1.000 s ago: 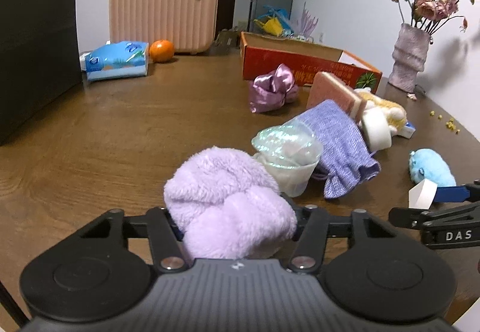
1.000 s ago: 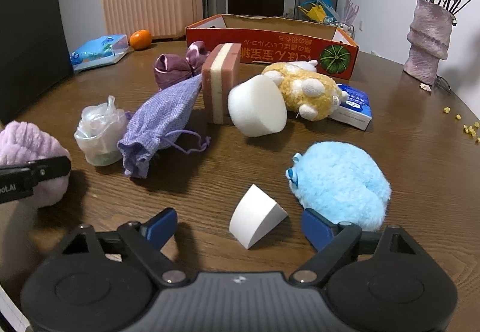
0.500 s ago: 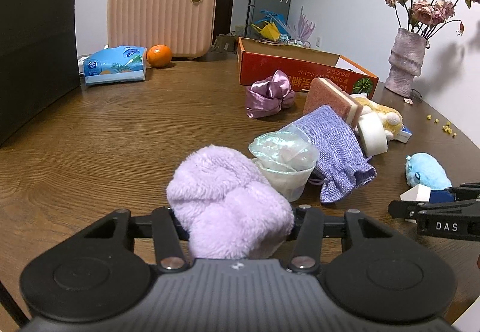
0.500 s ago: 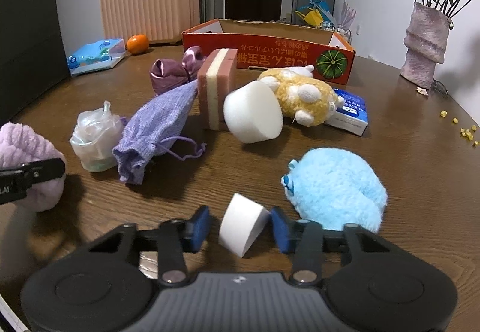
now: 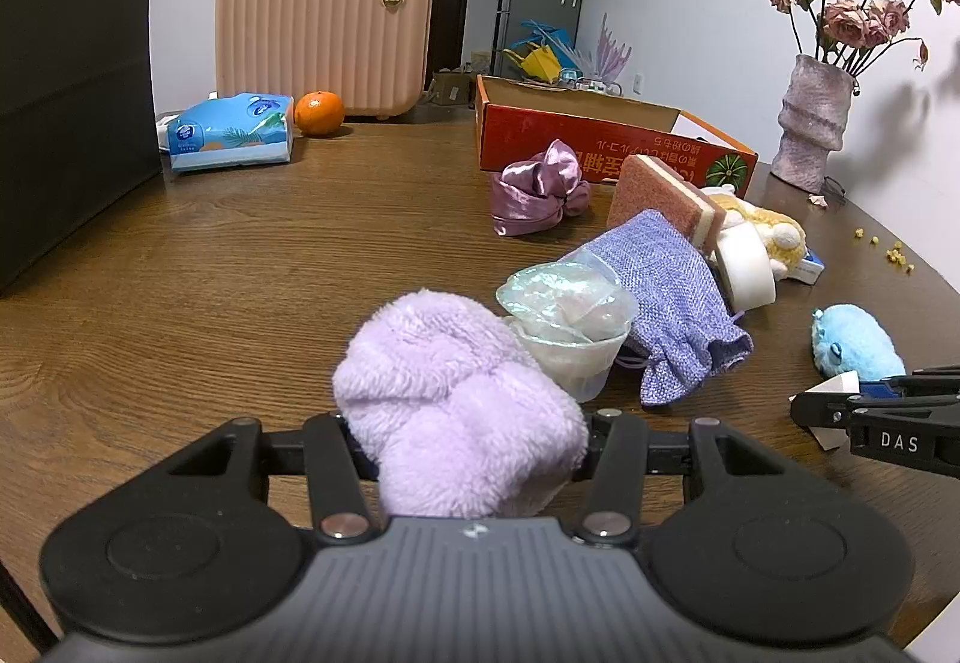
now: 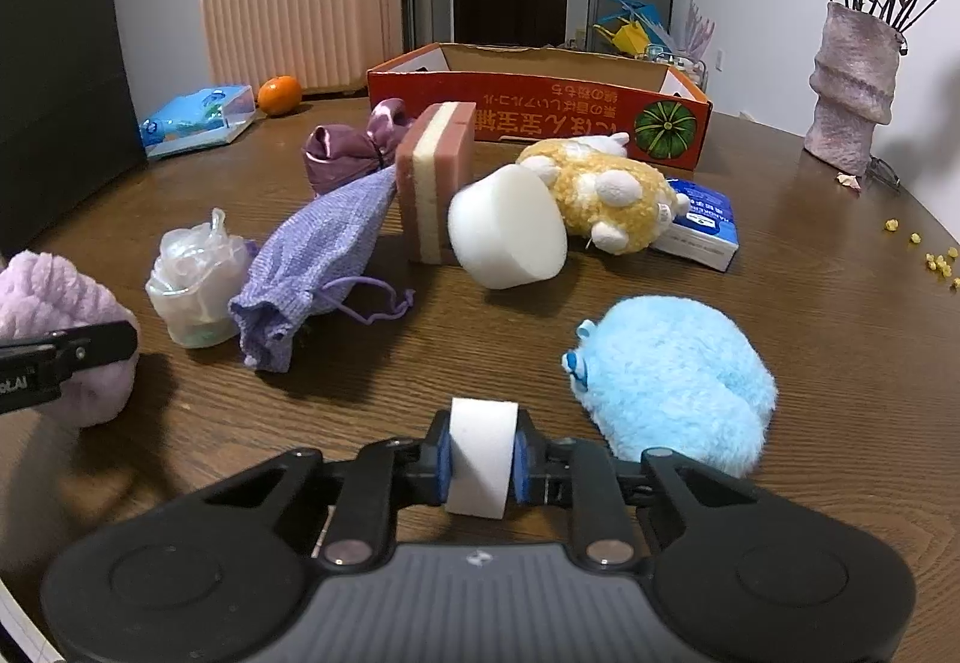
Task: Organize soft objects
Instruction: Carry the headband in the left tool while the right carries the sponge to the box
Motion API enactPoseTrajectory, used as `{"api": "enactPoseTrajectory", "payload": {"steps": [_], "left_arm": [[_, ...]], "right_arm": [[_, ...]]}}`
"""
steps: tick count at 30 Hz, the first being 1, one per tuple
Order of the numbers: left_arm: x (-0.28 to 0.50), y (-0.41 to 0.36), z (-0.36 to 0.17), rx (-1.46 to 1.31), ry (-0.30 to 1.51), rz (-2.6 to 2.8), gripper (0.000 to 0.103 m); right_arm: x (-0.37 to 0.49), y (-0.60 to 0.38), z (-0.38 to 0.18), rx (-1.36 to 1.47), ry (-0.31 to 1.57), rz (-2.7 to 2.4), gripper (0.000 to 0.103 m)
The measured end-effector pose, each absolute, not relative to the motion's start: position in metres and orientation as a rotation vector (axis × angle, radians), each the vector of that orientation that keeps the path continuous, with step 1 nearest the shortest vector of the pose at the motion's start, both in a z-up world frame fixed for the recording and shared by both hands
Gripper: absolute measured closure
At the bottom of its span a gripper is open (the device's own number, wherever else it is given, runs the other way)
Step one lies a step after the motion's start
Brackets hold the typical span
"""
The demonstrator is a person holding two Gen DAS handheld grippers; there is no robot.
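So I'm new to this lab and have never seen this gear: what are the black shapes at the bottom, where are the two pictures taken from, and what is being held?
There is no robot: a person holds a handheld two-finger gripper in each hand, each with a camera looking along its fingers. The black shapes are the gripper bodies. In the left camera's picture the left gripper is shut on a fluffy purple plush. In the right camera's, the right gripper pinches a white sponge wedge. On the wooden table lie a blue plush, a purple drawstring bag, a yellow plush, a layered sponge and an open red box.
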State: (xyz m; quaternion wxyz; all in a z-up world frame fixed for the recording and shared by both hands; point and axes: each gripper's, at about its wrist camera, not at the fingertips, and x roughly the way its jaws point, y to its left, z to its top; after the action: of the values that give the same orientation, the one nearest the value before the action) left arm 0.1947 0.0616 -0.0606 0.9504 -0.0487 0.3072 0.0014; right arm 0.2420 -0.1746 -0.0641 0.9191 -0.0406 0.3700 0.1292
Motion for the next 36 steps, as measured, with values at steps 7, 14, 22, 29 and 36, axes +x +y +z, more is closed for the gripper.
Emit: {"api": "enactPoseTrajectory", "payload": {"steps": [7,14,22,29,36], "left_arm": [[0.195,0.061,-0.060,-0.098,0.624,0.003,0.054],[0.195,0.062,-0.057,-0.101,0.616,-0.007,0.060],[0.195,0.060,-0.052,-0.099,0.594,-0.011,0.066],[0.194,0.060,-0.042,-0.089,0.559,-0.002,0.066],[0.197,0.061,-0.027,-0.081,0.512,-0.004,0.066]], "right_arm": [[0.240,-0.175,-0.062,-0.077,0.746,0.286,0.085],[0.238,-0.175,-0.057,-0.080,0.721,0.296,0.085],[0.238,-0.176,-0.048,-0.084,0.681,0.301,0.085],[0.239,-0.175,-0.041,-0.088,0.647,0.305,0.085],[0.243,-0.175,-0.033,-0.086,0.611,0.311,0.085]]}}
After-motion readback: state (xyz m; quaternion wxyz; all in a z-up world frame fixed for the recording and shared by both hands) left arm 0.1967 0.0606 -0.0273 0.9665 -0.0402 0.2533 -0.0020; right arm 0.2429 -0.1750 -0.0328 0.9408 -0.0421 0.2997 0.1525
